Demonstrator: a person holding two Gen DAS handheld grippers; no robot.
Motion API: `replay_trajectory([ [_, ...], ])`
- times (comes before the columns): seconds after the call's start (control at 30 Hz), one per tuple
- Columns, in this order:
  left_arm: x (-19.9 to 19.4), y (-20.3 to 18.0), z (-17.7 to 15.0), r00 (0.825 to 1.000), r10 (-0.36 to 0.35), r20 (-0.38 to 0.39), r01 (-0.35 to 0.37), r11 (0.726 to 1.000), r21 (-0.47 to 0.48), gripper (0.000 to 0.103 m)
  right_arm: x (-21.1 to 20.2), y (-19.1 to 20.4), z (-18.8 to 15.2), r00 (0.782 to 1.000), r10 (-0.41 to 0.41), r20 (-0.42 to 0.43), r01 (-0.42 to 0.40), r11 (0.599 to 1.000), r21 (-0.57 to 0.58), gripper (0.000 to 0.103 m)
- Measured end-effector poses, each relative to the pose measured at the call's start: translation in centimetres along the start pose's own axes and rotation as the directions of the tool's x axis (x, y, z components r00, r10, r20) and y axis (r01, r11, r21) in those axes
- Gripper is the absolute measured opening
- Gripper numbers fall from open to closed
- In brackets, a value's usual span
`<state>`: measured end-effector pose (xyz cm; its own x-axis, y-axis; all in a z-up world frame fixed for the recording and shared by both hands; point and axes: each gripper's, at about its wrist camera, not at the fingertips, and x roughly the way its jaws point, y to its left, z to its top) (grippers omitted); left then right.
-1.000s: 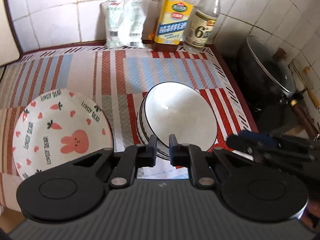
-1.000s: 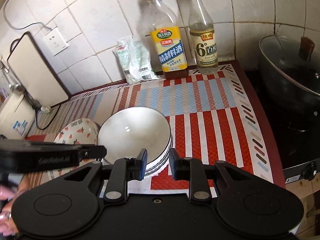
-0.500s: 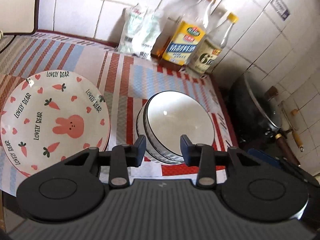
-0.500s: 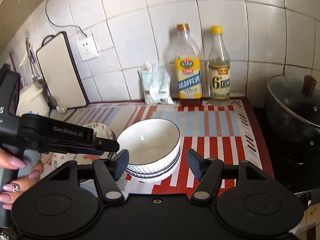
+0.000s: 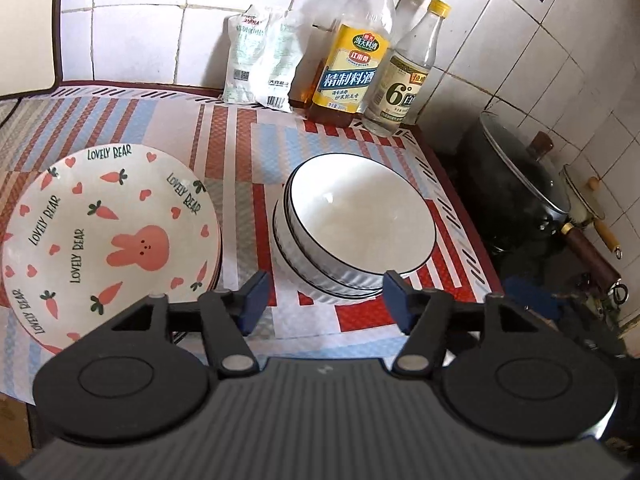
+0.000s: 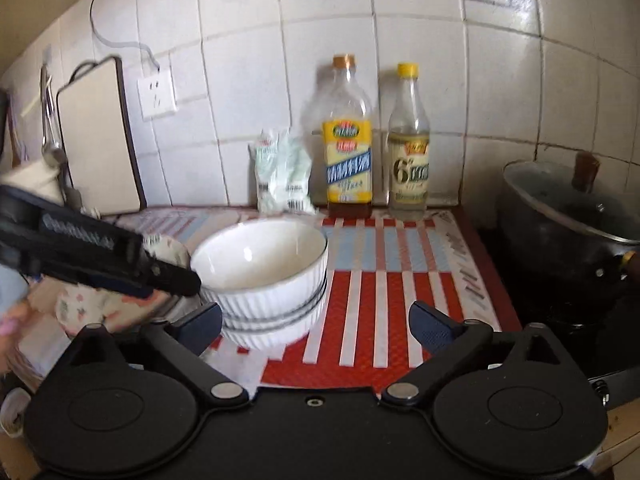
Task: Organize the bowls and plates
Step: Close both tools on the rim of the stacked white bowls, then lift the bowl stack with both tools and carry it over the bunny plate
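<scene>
Stack of white ribbed bowls [image 6: 266, 280] dead ahead of right gripper [image 6: 316, 326], fingers opening wide, empty. Left gripper [image 5: 324, 298] just short of stack too, opening, empty.

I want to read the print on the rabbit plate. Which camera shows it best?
The left wrist view: the rabbit plate lies fully in sight, sharp, with its lettering readable. In the right wrist view it is blurred and mostly hidden behind the left tool.
</scene>
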<state>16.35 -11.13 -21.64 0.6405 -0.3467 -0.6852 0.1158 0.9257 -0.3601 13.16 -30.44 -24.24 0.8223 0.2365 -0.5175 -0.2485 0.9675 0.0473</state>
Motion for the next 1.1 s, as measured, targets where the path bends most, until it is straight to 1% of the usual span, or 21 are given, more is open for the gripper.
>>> replay_trajectory([
  [0.1, 0.3, 0.3, -0.4, 1.0, -0.007, 0.027, 0.007, 1.0, -0.004, 0.071, 1.3, 0.2, -1.0, 1.0, 0.018, -0.008, -0.019, 0.999, -0.029, 0.101],
  [0.13, 0.4, 0.4, -0.4, 0.999, -0.005, 0.034, 0.005, 1.0, -0.003, 0.077, 1.8, 0.3, -1.3, 1.0, 0.026, -0.014, -0.027, 0.999, -0.04, 0.101],
  [0.17, 0.5, 0.5, -0.5, 0.999, -0.001, 0.038, 0.001, 1.0, -0.001, 0.079, 2.3, 0.5, -1.6, 0.999, 0.033, -0.02, -0.034, 0.998, -0.05, 0.101],
  [0.2, 0.7, 0.6, -0.4, 0.999, 0.003, 0.037, -0.003, 1.0, -0.007, 0.079, 2.7, 0.7, -1.9, 0.999, 0.037, -0.027, -0.038, 0.998, -0.056, 0.101],
  [0.27, 1.0, 1.0, 0.0, 1.0, 0.011, 0.029, -0.009, 0.999, -0.051, 0.079, 3.5, 1.2, -2.2, 0.998, 0.04, -0.044, -0.043, 0.997, -0.065, 0.101],
  [0.33, 1.1, 1.5, 0.5, 1.0, -0.005, 0.024, 0.007, 0.995, -0.102, 0.079, 4.4, 1.9, -2.4, 0.997, 0.038, -0.062, -0.043, 0.996, -0.073, 0.101],
  [0.4, 1.4, 1.6, 1.0, 0.999, -0.034, 0.01, 0.035, 0.992, -0.124, 0.079, 5.2, 2.5, -2.6, 0.997, 0.044, -0.066, -0.05, 0.995, -0.083, 0.101],
  [0.5, 2.2, 1.6, 1.7, 0.997, -0.065, -0.03, 0.06, 0.989, -0.133, 0.079, 6.1, 3.5, -2.8, 0.997, 0.039, -0.059, -0.046, 0.992, -0.118, 0.101],
  [0.57, 3.0, 1.8, 2.1, 0.997, -0.056, -0.048, 0.047, 0.984, -0.173, 0.079, 6.7, 4.0, -2.8, 0.998, 0.028, -0.056, -0.035, 0.989, -0.145, 0.101],
  [0.63, 3.9, 2.2, 2.5, 0.994, -0.064, -0.084, 0.045, 0.977, -0.207, 0.078, 7.5, 4.0, -2.7, 0.997, 0.047, -0.069, -0.056, 0.987, -0.149, 0.101],
  [0.7, 4.9, 2.7, 2.9, 0.987, -0.087, -0.134, 0.055, 0.971, -0.231, 0.078, 8.1, 3.8, -2.6, 0.997, 0.047, -0.068, -0.056, 0.989, -0.138, 0.101],
  [0.77, 5.8, 2.8, 3.2, 0.971, -0.151, -0.186, 0.107, 0.967, -0.231, 0.078, 8.7, 3.4, -2.4, 0.996, 0.046, -0.07, -0.054, 0.991, -0.122, 0.101],
  [0.8, 5.9, 2.8, 3.3, 0.974, -0.141, -0.179, 0.099, 0.969, -0.227, 0.078, 8.9, 3.3, -2.2, 0.996, 0.048, -0.073, -0.056, 0.992, -0.114, 0.101],
  [0.83, 5.9, 2.8, 3.5, 0.979, -0.11, -0.169, 0.073, 0.975, -0.212, 0.078, 9.2, 3.1, -2.1, 0.996, 0.055, -0.076, -0.063, 0.992, -0.107, 0.102],
  [0.87, 6.1, 2.6, 3.6, 0.981, -0.093, -0.168, 0.06, 0.98, -0.191, 0.078, 9.5, 3.0, -2.0, 0.994, 0.07, -0.082, -0.078, 0.992, -0.101, 0.102],
  [0.9, 6.3, 2.6, 3.8, 0.981, -0.088, -0.174, 0.056, 0.982, -0.18, 0.078, 9.7, 3.0, -1.9, 0.993, 0.08, -0.085, -0.088, 0.991, -0.098, 0.102],
  [1.0, 7.3, 2.9, 4.0, 0.98, -0.073, -0.185, 0.036, 0.98, -0.198, 0.075, 10.2, 3.2, -1.9, 0.992, 0.092, -0.088, -0.102, 0.988, -0.113, 0.102],
  [1.07, 7.8, 2.9, 4.3, 0.98, -0.059, -0.191, 0.023, 0.982, -0.185, 0.072, 10.7, 3.4, -1.7, 0.992, 0.091, -0.091, -0.103, 0.986, -0.135, 0.103],
  [1.1, 8.0, 2.8, 4.6, 0.979, -0.064, -0.193, 0.031, 0.985, -0.172, 0.071, 10.9, 3.4, -1.6, 0.991, 0.095, -0.092, -0.106, 0.986, -0.132, 0.103],
])
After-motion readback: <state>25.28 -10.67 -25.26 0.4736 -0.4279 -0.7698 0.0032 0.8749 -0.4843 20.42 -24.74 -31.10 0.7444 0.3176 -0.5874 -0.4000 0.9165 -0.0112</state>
